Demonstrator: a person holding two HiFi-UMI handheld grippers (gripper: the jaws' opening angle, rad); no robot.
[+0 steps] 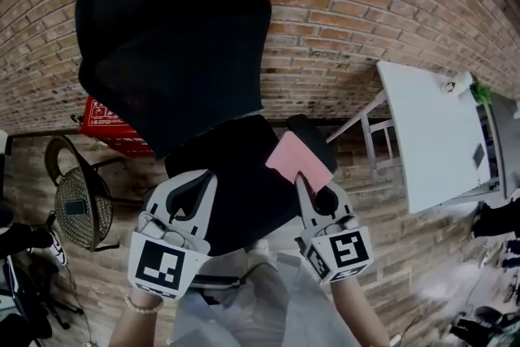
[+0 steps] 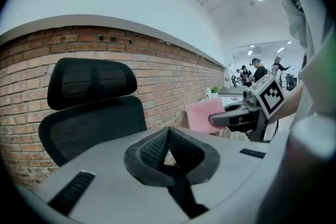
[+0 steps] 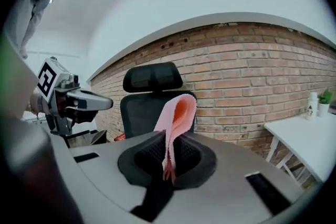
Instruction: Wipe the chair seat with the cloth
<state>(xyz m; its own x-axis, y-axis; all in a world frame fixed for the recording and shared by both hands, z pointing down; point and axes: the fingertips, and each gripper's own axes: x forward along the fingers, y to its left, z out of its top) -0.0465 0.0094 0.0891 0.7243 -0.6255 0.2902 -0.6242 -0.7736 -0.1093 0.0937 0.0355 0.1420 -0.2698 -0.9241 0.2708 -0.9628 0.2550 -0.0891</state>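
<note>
A black office chair stands against a brick wall, its mesh back (image 1: pixel 171 36) towards me and its seat (image 1: pixel 236 175) just below my grippers. My right gripper (image 1: pixel 302 180) is shut on a pink cloth (image 1: pixel 296 161), which hangs over the seat's right side. In the right gripper view the cloth (image 3: pixel 176 118) stands up folded out of the shut jaws (image 3: pixel 168 165), with the chair (image 3: pixel 149 97) behind. My left gripper (image 1: pixel 197 184) hovers over the seat's left side, shut with nothing in it (image 2: pixel 168 145). The left gripper view shows the chair (image 2: pixel 92 107) and the cloth (image 2: pixel 202 114).
A white table (image 1: pixel 435 134) stands to the right of the chair, with a small bottle (image 3: pixel 313 104) on it. A red crate (image 1: pixel 110 126) and a round wire basket (image 1: pixel 81 207) sit on the floor at the left. People stand far off (image 2: pixel 257 68).
</note>
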